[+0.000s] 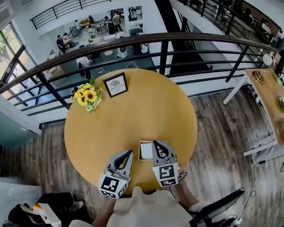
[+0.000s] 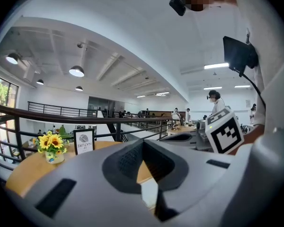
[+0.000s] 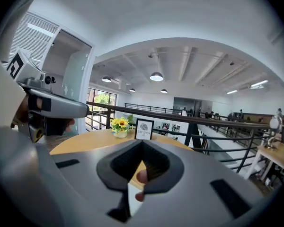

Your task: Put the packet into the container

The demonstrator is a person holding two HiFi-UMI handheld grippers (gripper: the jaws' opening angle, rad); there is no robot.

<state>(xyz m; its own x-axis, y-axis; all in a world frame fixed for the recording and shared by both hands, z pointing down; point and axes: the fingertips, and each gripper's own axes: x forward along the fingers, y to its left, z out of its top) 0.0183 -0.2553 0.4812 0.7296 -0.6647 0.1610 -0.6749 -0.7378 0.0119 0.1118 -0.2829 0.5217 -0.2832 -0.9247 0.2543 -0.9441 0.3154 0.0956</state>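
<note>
Left claw (image 1: 128,153) and right claw (image 1: 157,144) are held shut, flanking the container (image 1: 140,158) at six o'clock; sunflowers (image 1: 87,96) and sign (image 1: 116,84) are set near eleven.

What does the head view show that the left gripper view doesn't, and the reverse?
Only the head view: the container, white inside, on the table, plus the wood floor. Only the left gripper view: a black device by the person's head, and the ceiling spread wide overhead. Both: table, sunflowers, sign, railing, right gripper.
</note>
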